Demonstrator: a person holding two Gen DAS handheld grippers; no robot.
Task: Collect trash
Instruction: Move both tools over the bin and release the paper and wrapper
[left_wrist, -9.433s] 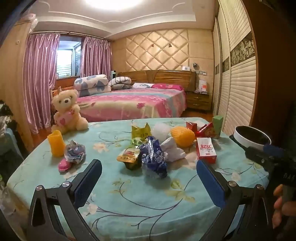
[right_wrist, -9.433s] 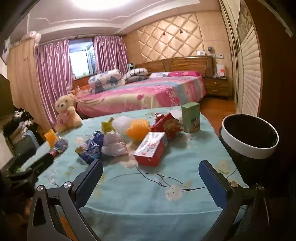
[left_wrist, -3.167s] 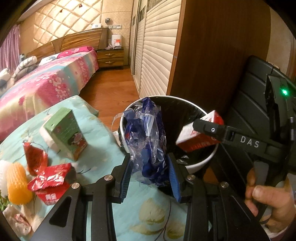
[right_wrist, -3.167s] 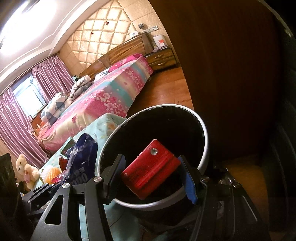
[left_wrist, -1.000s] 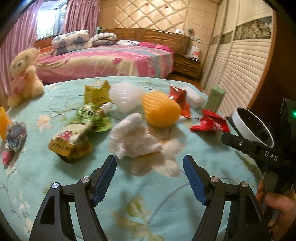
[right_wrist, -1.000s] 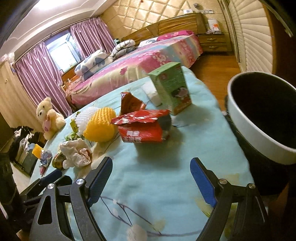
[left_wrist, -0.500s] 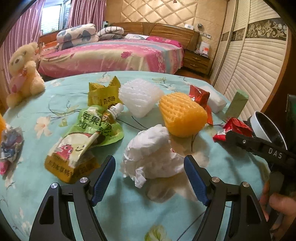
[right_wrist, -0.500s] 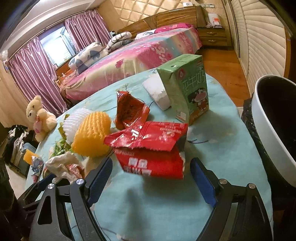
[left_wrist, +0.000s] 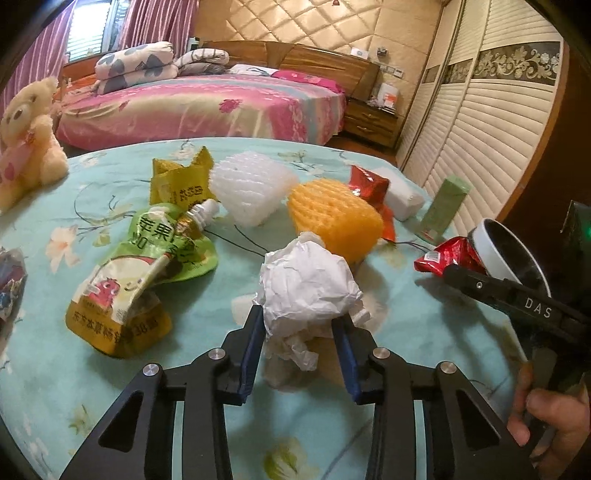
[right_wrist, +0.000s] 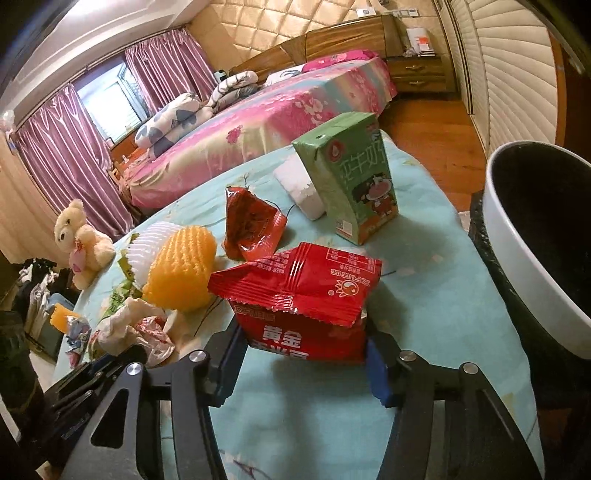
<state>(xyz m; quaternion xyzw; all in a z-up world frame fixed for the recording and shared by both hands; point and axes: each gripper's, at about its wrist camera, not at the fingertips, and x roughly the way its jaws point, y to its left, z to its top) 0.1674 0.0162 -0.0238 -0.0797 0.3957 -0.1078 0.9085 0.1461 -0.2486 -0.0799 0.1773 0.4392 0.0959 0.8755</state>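
Jaws closing on two pieces of trash

Paper ball (left_wrist: 308, 280) sits between the left gripper (left_wrist: 299, 354) pads now — half a second ago those jaws stood wide around it, and they are closing, blue pads touching the crumpled sides. On the other side, the right gripper (right_wrist: 303, 360) is closing too, its pads pressed against the red snack bag (right_wrist: 303, 295), which lay free between open fingers a moment back. Both items rest on the flowered tablecloth (left_wrist: 207, 398). The bin (right_wrist: 517, 258) stands just off the table's edge — green carton (right_wrist: 354, 177) upright near it.
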